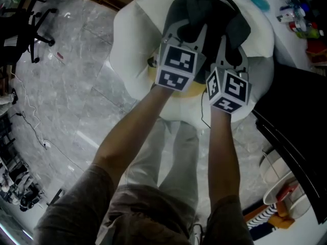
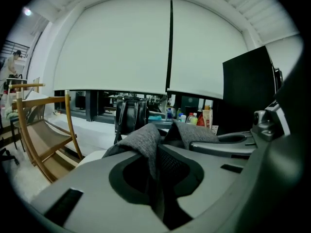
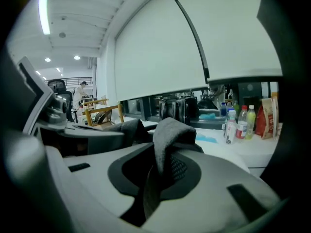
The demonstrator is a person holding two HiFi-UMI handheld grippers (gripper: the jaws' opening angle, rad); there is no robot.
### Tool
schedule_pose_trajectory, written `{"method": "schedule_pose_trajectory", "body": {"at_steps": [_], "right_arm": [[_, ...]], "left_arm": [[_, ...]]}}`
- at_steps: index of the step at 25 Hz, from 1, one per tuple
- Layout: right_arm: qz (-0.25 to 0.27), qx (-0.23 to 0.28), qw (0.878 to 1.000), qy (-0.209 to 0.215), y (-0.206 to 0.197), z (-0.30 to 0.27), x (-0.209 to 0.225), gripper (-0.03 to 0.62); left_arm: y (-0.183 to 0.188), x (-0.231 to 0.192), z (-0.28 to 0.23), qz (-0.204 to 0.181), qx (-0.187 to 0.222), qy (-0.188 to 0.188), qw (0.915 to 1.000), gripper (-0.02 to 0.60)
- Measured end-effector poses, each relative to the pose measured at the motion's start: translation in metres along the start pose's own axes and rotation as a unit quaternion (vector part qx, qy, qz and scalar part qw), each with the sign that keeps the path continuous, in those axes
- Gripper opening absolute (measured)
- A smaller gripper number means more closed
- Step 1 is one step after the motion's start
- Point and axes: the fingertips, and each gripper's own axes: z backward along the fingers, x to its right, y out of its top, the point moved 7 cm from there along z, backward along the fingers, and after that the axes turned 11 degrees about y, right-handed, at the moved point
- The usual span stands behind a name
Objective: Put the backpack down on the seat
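In the head view a dark grey backpack (image 1: 204,9) rests on a white rounded seat (image 1: 133,50). Both grippers reach down onto its top. My left gripper (image 1: 190,33) is shut on a grey fabric strap of the backpack (image 2: 143,140), which runs up out of the narrow gap between its jaws (image 2: 158,181). To its right, my right gripper (image 1: 231,47) pinches a second grey strap (image 3: 167,130), whose fold stands up from between those jaws (image 3: 153,181). The marker cubes hide the fingertips from the head camera.
A black office chair (image 1: 30,24) stands on the marble floor at the far left. A black desk (image 1: 291,111) lies close on the right, beside a white counter with bottles (image 3: 240,120). A wooden folding chair (image 2: 43,135) and a black bag (image 2: 131,113) stand beyond the seat.
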Motion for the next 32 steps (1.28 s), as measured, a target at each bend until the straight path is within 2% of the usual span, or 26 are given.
{"method": "schedule_pose_trajectory", "body": {"at_steps": [5, 12, 13, 14, 16, 17, 22, 29, 30, 32], "right_arm": [[-0.013, -0.015, 1.0, -0.003, -0.012, -0.009, 0.01, 0.05], [-0.036, -0.015, 0.999, -0.006, -0.016, -0.011, 0.014, 0.083], [-0.038, -0.017, 0.999, -0.007, -0.016, -0.011, 0.015, 0.105], [-0.042, -0.019, 0.999, -0.007, -0.017, -0.012, 0.016, 0.156], [-0.053, -0.024, 0.998, -0.004, -0.018, -0.013, 0.017, 0.188], [-0.057, -0.026, 0.998, -0.004, -0.019, -0.014, 0.018, 0.21], [-0.042, -0.023, 0.998, -0.032, -0.013, -0.008, 0.022, 0.267], [-0.045, -0.023, 0.998, -0.023, -0.007, -0.004, 0.016, 0.256], [-0.047, -0.025, 0.998, -0.021, -0.006, -0.003, 0.014, 0.244], [-0.054, -0.029, 0.998, -0.016, -0.007, 0.0, 0.011, 0.171]], "left_arm": [[-0.014, -0.001, -0.013, 0.004, -0.023, 0.01, 0.9997, 0.055], [-0.019, -0.007, -0.015, 0.03, -0.032, 0.035, 0.9984, 0.126], [-0.019, -0.008, -0.015, 0.03, -0.034, 0.04, 0.9982, 0.136], [-0.019, -0.009, -0.015, 0.03, -0.036, 0.046, 0.9979, 0.133], [-0.02, -0.009, -0.014, 0.027, -0.04, 0.053, 0.9974, 0.144], [-0.02, -0.009, -0.013, 0.026, -0.041, 0.054, 0.9974, 0.173], [-0.021, -0.003, -0.008, 0.017, -0.044, 0.042, 0.998, 0.178], [-0.013, 0.0, -0.002, 0.029, -0.042, 0.038, 0.9979, 0.172], [-0.012, 0.0, 0.0, 0.033, -0.041, 0.04, 0.9978, 0.168], [-0.01, -0.001, 0.004, 0.038, -0.042, 0.042, 0.9975, 0.143]]}}
